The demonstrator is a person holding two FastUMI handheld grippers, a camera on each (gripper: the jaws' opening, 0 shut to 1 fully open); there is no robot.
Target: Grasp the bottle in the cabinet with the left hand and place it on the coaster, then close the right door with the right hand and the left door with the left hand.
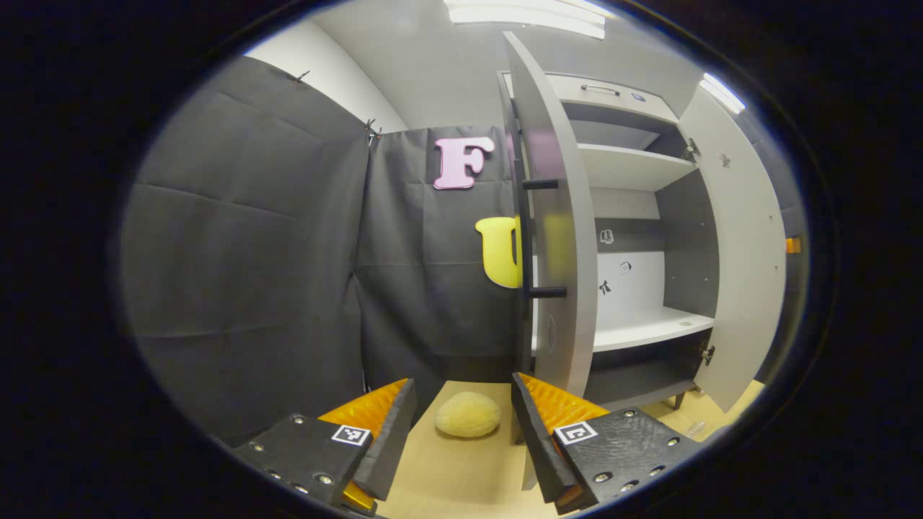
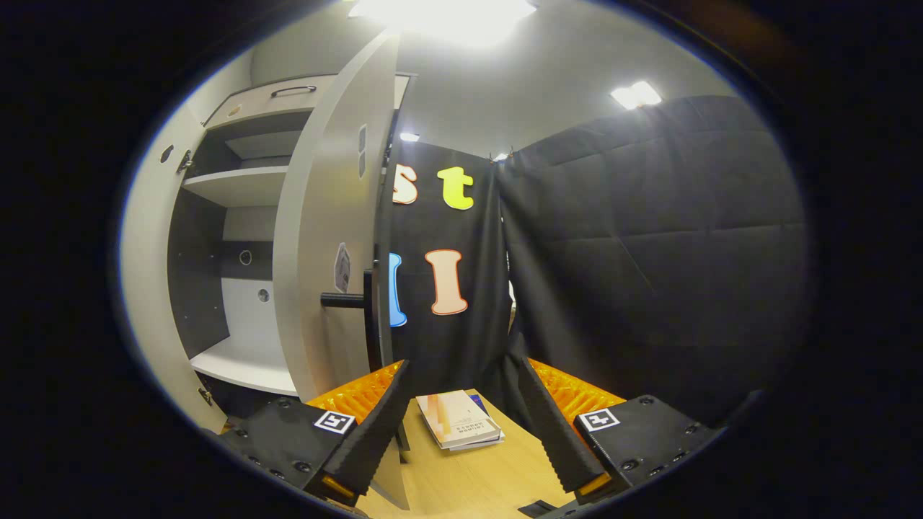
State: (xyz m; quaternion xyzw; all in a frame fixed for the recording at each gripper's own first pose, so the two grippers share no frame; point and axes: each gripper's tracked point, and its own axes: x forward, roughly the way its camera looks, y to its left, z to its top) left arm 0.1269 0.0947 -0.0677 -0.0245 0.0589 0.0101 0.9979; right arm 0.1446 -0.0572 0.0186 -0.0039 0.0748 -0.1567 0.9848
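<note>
The white cabinet [image 1: 634,328] stands with both doors swung out. In the left gripper view its left door [image 1: 555,238] is edge-on just ahead of me, with a black bar handle [image 1: 530,238], and the right door [image 1: 743,252] hangs wide. The shelves I can see are bare. My left gripper [image 1: 463,382] is open low over the wooden table, beside the left door's lower edge. In the right gripper view the right door [image 2: 317,245] and its black handle [image 2: 346,300] are to the left of my open right gripper [image 2: 465,364]. Neither gripper holds anything.
A yellow sponge-like lump [image 1: 468,414] lies on the table between the left gripper's fingers. A short stack of books [image 2: 458,429] lies on the table ahead of the right gripper. Black cloth walls close in behind both. A small clear thing [image 1: 696,429] sits by the cabinet's foot.
</note>
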